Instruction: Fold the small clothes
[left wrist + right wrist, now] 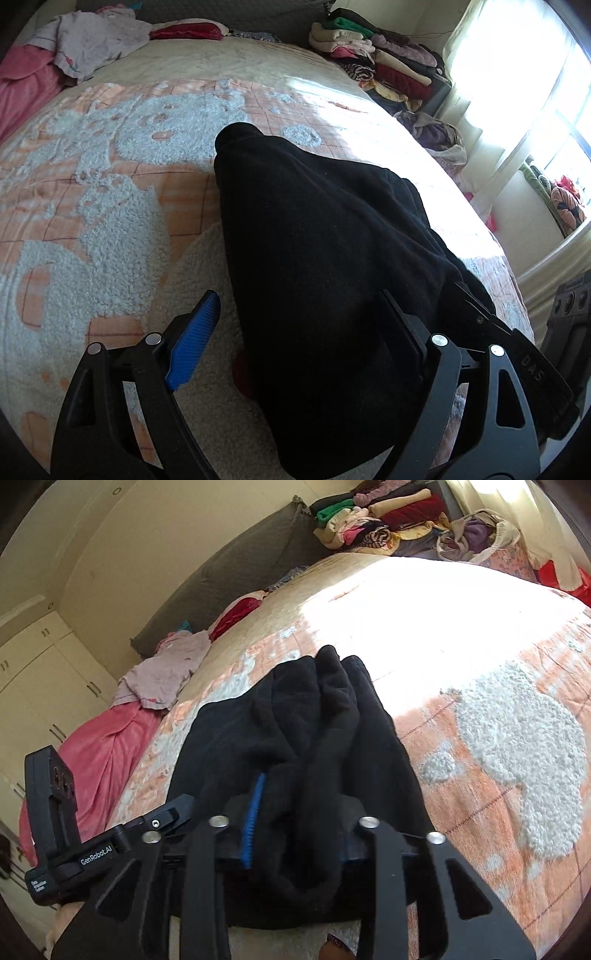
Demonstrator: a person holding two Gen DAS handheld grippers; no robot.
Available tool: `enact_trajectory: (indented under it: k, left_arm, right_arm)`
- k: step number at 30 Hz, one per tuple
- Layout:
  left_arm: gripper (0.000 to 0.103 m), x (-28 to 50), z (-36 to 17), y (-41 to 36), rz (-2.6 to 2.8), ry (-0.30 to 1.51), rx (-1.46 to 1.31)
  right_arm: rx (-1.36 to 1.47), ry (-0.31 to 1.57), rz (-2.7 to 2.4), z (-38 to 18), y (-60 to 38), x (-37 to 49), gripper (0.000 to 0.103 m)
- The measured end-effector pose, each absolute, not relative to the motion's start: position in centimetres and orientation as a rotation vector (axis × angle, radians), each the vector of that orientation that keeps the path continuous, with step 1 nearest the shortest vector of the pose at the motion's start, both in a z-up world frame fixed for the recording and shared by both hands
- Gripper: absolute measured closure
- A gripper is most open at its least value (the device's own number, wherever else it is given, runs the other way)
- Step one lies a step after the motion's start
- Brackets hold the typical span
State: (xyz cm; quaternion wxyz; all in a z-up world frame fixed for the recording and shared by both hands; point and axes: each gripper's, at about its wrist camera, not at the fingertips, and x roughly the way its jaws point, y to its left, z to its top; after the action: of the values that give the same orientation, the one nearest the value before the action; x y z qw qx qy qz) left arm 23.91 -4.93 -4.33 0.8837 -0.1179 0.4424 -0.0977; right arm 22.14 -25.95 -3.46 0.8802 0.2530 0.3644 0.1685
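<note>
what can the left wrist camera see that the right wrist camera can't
Only the left wrist view shows the window and the left tool, open around the black garment.

Only the right wrist view shows the wardrobe doors and the right tool, with a bunch of that garment between its fingers.

Both show the patterned blanket, the pink cloth, the lilac garment and the pile of folded clothes.

bedroom - bed (207,62), wardrobe (44,672)

Blanket (110,192): orange with pale fleecy pattern, covered the bed.
Headboard (236,572): grey, quilted.
Wardrobe (44,672): cream doors, stood beside bed.
Window (554,92): bright, curtained.
</note>
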Motion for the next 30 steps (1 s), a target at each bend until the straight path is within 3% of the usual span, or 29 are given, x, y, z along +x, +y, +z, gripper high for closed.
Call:
enact_trajectory:
  k: [8,13,17,23,25,30]
  left_arm:
    - [0.026,23.7,-3.4,-6.1,-0.239,0.911,-0.216]
    - [0.024,23.7,-4.4,-7.4,-0.253,0.945,-0.188]
    - [0.022,23.7,-5.0,-7.3,-0.251,0.954,-0.196]
    - [0.022,23.3,-5.0,-7.1,-0.257,0.956,-0.197]
    - [0.022,23.3,-5.0,-7.0,-0.257,0.956,-0.194]
    - [0.022,23.0,-4.9,-6.9,-0.263,0.956,-0.187]
  right_arm:
    - [0.442,0.672,0.343,-1.5,-27.4,21.1,0.084]
    - [0.451,0.748,0.271,-4.5,-28.5,21.4,0.082]
    - [0.474,0.755,0.219,-5.1,-28.9,20.8,0.065]
    - [0.415,0.759,0.152,-4.5,-27.9,19.7,0.057]
    - [0.387,0.771,0.104,-4.4,-27.9,19.4,0.039]
    - [0.399,0.784,0.103,-4.6,-28.5,18.8,0.037]
